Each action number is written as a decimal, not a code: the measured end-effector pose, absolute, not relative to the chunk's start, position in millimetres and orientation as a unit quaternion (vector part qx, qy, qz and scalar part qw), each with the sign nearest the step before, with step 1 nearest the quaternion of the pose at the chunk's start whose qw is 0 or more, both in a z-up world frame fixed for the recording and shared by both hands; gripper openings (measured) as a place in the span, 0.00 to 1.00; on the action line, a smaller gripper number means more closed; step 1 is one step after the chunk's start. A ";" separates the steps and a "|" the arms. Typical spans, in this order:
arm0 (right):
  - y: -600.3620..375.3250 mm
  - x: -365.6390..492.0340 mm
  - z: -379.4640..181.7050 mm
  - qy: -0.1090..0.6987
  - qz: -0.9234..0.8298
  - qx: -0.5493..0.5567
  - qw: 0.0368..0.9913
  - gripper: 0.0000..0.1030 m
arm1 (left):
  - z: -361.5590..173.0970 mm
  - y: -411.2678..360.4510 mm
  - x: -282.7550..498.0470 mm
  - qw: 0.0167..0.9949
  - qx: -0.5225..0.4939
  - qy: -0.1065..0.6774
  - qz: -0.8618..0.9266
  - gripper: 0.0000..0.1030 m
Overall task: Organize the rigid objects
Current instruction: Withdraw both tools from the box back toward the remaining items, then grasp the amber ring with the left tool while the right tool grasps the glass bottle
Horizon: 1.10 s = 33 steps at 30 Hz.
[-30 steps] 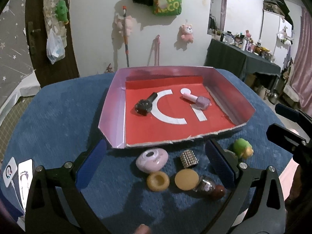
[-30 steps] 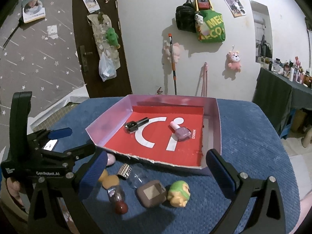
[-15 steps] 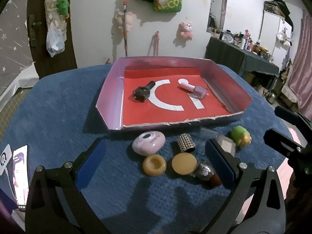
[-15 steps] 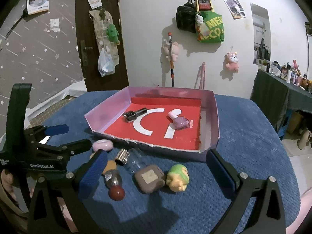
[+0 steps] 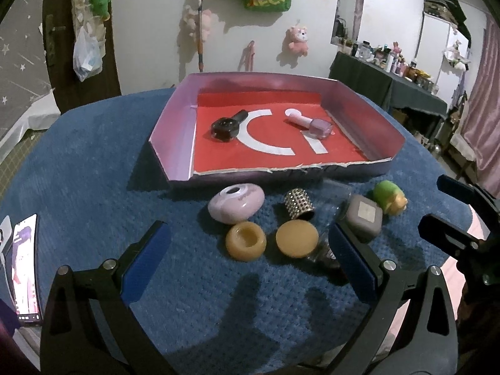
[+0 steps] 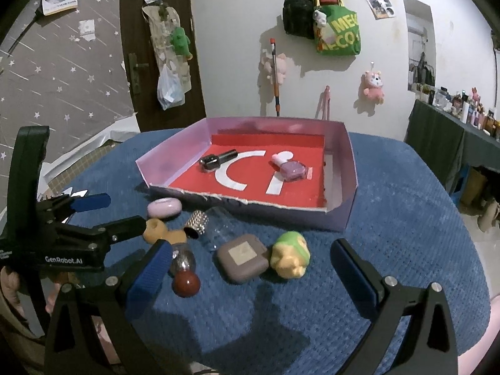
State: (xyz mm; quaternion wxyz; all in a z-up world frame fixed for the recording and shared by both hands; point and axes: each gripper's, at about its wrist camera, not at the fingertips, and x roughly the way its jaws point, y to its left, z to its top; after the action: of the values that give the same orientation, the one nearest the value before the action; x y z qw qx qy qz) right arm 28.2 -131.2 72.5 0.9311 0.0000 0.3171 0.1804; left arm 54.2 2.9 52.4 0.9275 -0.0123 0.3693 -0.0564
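Meanwhile, held left gripper (image 5: pixel 250 262) and right gripper (image 6: pixel 250 265) spread wide, gripping nothing, above small objects on blue worktop (image 5: pixel 93 168): pink case (image 5: pixel 236 202), grey box (image 6: pixel 243 257), green toy (image 6: pixel 290 253). Kept two bottles inside tray (image 6: pixel 340 215).

A white wall (image 6: pixel 237 62) is hung with a green bag (image 6: pixel 339 36), a black bag (image 6: pixel 297 15) and pink plush toys (image 6: pixel 372 87). A dark door (image 6: pixel 162 50) is set at its left, beside star-patterned wallpaper (image 6: pixel 68 72). A dark-draped side table (image 5: pixel 387 84) crowded with bottles is seen at right.
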 end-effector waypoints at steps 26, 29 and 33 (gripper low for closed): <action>-92.2 20.1 28.3 0.358 0.282 -0.011 0.890 0.65 | 16.5 19.3 67.2 0.908 -0.028 0.416 -0.048 0.61; -87.6 23.3 23.0 0.359 0.288 -0.012 0.888 0.59 | 12.4 19.4 70.1 0.905 -0.032 0.421 -0.056 0.57; -80.3 28.5 17.4 0.361 0.296 -0.018 0.884 0.55 | 11.1 15.0 71.1 0.907 -0.021 0.417 -0.057 0.57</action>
State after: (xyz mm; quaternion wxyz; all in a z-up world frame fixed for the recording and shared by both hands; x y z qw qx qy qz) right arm 28.5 -80.3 17.4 0.8840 -0.0176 0.3610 0.2964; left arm 71.1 15.0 11.1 0.9068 -0.0205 0.4172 -0.0574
